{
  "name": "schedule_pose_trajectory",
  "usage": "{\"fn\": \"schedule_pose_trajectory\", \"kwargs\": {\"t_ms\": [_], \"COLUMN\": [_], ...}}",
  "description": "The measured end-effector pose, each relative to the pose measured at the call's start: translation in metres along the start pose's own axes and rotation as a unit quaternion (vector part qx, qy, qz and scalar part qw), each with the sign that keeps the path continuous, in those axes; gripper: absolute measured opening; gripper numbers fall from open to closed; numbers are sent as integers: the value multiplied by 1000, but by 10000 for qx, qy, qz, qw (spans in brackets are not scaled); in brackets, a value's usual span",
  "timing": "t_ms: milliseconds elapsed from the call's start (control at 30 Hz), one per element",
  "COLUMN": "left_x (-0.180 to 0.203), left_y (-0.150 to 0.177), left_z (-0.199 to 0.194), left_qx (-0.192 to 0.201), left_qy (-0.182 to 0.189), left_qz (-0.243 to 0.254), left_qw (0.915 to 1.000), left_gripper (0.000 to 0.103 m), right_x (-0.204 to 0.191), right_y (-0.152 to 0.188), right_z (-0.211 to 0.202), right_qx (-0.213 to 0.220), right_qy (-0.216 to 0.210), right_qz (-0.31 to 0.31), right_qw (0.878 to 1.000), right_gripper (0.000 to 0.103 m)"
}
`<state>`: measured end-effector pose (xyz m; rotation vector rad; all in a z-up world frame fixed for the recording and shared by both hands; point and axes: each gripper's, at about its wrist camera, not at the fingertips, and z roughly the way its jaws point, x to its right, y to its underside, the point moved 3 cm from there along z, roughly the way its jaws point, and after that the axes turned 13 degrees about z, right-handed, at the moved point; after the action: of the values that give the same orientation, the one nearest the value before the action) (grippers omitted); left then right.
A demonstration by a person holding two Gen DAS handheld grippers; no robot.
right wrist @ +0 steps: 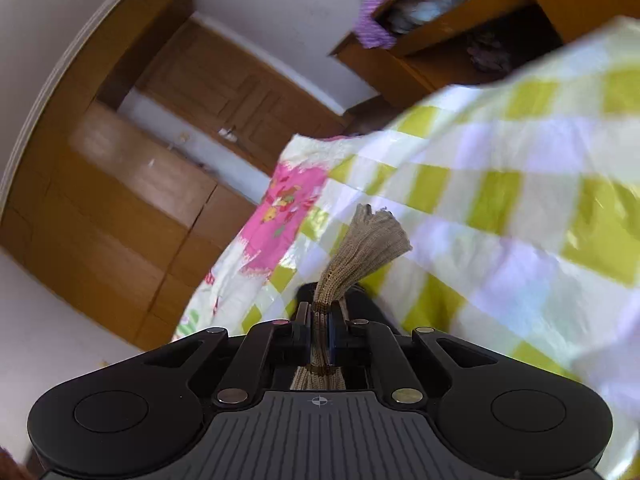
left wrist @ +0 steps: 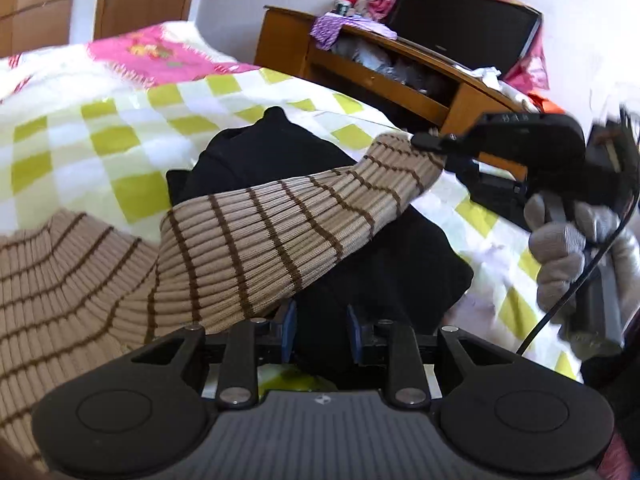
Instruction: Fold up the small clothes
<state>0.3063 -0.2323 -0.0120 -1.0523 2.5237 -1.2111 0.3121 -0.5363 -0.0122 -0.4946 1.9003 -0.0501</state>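
A beige knit sweater with thin brown stripes lies on the checked bed cover. Its sleeve is stretched up to the right across a black garment. My right gripper, held by a grey-gloved hand, is shut on the sleeve's end. In the right wrist view the pinched cuff fans out beyond that gripper. My left gripper is low over the black garment with its blue pads apart. The sleeve brushes over its left finger, and nothing is pressed between the pads.
A wooden TV stand with a dark screen and loose cloths stands beyond the bed's far edge. A pink patterned cover lies at the bed's far end. Wooden cabinets and a door line the wall.
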Motion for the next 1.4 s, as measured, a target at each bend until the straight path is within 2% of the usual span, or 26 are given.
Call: {"fn": "schedule_pose_trajectory", "kwargs": {"t_ms": [67, 133, 200, 267, 367, 467, 567, 600, 633, 667, 733, 767, 833, 900, 967, 1033, 1133, 1167, 1267, 1300, 1400], "left_x": [-5, -13, -25, -41, -69, -94, -116, -123, -128, -131, -134, -133, -130, -127, -125, -125, -120, -117, -115, -115, -122], "left_y": [0, 7, 21, 41, 78, 118, 158, 171, 185, 199, 223, 231, 241, 246, 252, 260, 271, 274, 271, 268, 247], "left_z": [-11, -26, -46, -75, -122, -165, -193, -200, -208, -215, -227, -232, -239, -248, -257, -267, -286, -294, -316, -322, -331], "left_qx": [127, 301, 445, 582, 788, 864, 615, 503, 371, 260, 87, 69, 105, 145, 109, 21, 2, 23, 205, 279, 524], "left_qy": [78, 252, 241, 47, -372, -973, -1539, -1677, -1763, -1824, -1832, -1804, -1768, -1707, -1664, -1718, -1866, -1968, -2179, -2242, -2411], "left_qz": [-193, -474, -682, -796, -1015, -1112, -1139, -1172, -1227, -1308, -1473, -1528, -1608, -1651, -1662, -1716, -1794, -1788, -1797, -1757, -1498], "left_qw": [9997, 9981, 9964, 9951, 9910, 9852, 9796, 9775, 9759, 9741, 9719, 9716, 9710, 9713, 9719, 9701, 9659, 9640, 9591, 9582, 9574], "left_gripper": [40, 40, 40, 41, 42, 47, 49, 49, 49, 49, 49, 50, 50, 50, 51, 51, 51, 51, 51, 51, 52], "right_x": [7, -10, -45, -89, -155, -207, -236, -236, -232, -222, -200, -190, -183, -182, -176, -165, -137, -126, -98, -95, -103], "right_y": [0, 4, 15, 36, 94, 182, 282, 317, 350, 382, 426, 434, 434, 421, 404, 402, 416, 420, 429, 431, 449], "right_z": [1, -4, -6, -3, 18, 47, 80, 95, 111, 124, 135, 133, 122, 108, 94, 78, 63, 59, 48, 42, 22], "right_qx": [-2, 79, 101, -12, -446, -1148, -1899, -2301, -2651, -2941, -3392, -3551, -3557, -3416, -3463, -3644, -3906, -4007, -4709, -4901, -5701], "right_qy": [-141, -456, -700, -931, -1258, -1574, -1694, -1664, -1566, -1286, -808, -773, -732, -664, -548, -380, 106, 193, 520, 506, 258], "right_qz": [350, 242, -192, -784, -1630, -2354, -3077, -3301, -3514, -3754, -3935, -3872, -3760, -3751, -3719, -3785, -4160, -4170, -3675, -3505, -2883], "right_qw": [9993, 9986, 9973, 9926, 9776, 9522, 9168, 9002, 8841, 8695, 8506, 8474, 8525, 8592, 8595, 8500, 8211, 8156, 8003, 7965, 7689], "right_gripper": [8, 8, 8, 8, 8, 8, 9, 13, 14, 17, 17, 17, 17, 17, 18, 18, 18, 18, 18, 18, 18]}}
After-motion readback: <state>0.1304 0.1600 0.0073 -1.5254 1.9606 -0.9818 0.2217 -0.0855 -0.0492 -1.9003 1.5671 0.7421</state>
